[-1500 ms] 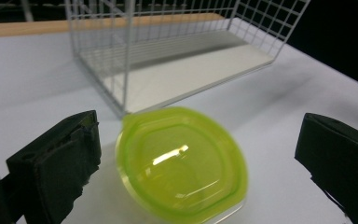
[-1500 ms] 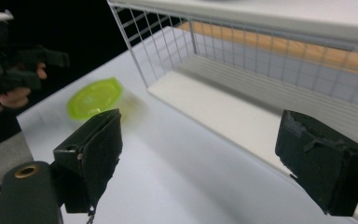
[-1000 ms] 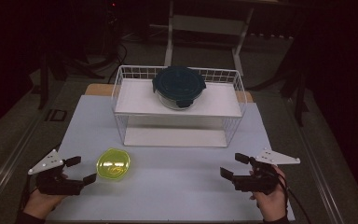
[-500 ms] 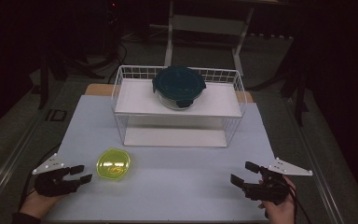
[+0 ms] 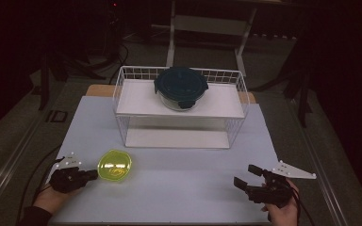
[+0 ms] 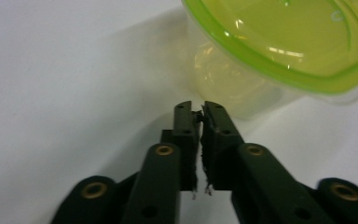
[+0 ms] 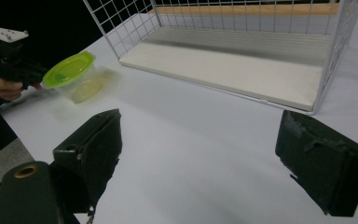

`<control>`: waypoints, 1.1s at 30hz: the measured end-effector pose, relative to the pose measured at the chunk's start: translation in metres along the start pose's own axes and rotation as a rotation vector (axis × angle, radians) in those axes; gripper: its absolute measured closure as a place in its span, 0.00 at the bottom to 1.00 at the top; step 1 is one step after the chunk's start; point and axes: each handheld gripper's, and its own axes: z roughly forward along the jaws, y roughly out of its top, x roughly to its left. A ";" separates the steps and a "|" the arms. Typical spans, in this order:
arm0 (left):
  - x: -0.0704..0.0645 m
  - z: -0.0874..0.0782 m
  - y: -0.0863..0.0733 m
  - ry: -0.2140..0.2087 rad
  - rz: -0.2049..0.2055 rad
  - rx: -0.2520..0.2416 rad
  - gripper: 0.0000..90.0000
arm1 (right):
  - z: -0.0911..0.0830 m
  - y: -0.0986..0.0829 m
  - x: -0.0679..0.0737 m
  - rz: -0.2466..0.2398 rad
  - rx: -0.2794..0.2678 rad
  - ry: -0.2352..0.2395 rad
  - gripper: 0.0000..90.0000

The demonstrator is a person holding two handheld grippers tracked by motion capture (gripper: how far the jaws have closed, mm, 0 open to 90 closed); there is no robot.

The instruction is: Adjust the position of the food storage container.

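- Left gripper (image 5: 93,174) now lower and nearer the desk's (image 5: 179,188) front edge than a second ago, jaws pressed together on nothing, tips just short of the green-lidded container (image 5: 114,165).
- Right gripper (image 5: 248,178) likewise pulled back toward the front right corner, jaws spread wide apart, empty.
- Container unmoved at front left, well apart from the wire rack (image 5: 181,136) and the dark-lidded bowl (image 5: 180,87) on its upper shelf.
- Probably a reach starting from the left; jaws need opening first.
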 end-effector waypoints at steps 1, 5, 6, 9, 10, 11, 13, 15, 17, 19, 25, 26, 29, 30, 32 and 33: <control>0.000 0.000 0.001 -0.004 -0.004 0.000 0.97 | 0.000 0.000 0.000 -0.003 0.001 0.000 0.16; -0.003 0.003 0.005 -0.017 0.008 -0.008 0.98 | 0.001 -0.001 -0.001 -0.002 0.003 0.002 0.16; -0.004 0.004 0.006 -0.023 0.010 -0.009 0.98 | 0.001 -0.001 -0.001 -0.002 0.004 0.002 0.16; -0.008 0.008 0.007 -0.049 0.019 0.002 0.98 | 0.001 -0.002 -0.001 0.000 0.007 0.004 0.16; -0.008 0.008 0.007 -0.049 0.019 0.002 0.98 | 0.001 -0.002 -0.001 0.000 0.007 0.004 0.16; -0.009 0.010 0.008 -0.054 0.023 0.006 0.98 | 0.001 -0.002 -0.001 0.000 0.008 0.004 0.16; -0.014 0.012 0.009 -0.069 0.032 0.014 0.98 | 0.001 -0.002 -0.001 0.001 0.006 0.006 0.16; -0.019 0.015 0.011 -0.079 0.043 0.017 0.98 | 0.000 -0.001 -0.001 0.002 0.004 0.005 0.16; -0.023 0.017 0.012 -0.093 0.037 0.015 0.98 | 0.000 -0.001 -0.001 0.002 0.004 0.004 0.16; -0.027 0.020 0.012 -0.105 0.033 0.021 0.98 | 0.001 -0.002 -0.001 0.003 0.007 0.005 0.16; -0.023 0.023 0.015 -0.071 0.025 0.035 0.98 | 0.000 -0.002 -0.002 0.004 0.004 0.005 0.16; -0.021 0.022 0.016 -0.057 0.020 0.029 0.99 | 0.000 -0.002 -0.002 0.005 0.003 0.005 0.16; -0.015 0.021 0.019 -0.032 0.013 0.013 0.99 | -0.001 -0.001 -0.002 0.005 -0.001 0.005 0.16; -0.013 0.021 0.021 -0.025 0.016 0.007 0.99 | -0.001 -0.001 -0.002 0.006 -0.002 0.006 0.16; -0.009 0.022 0.024 -0.022 0.008 -0.004 0.99 | -0.001 -0.001 -0.002 0.005 -0.001 0.006 0.16; -0.008 0.024 0.026 -0.020 0.002 -0.007 0.99 | -0.001 -0.001 -0.001 0.006 -0.001 0.007 0.16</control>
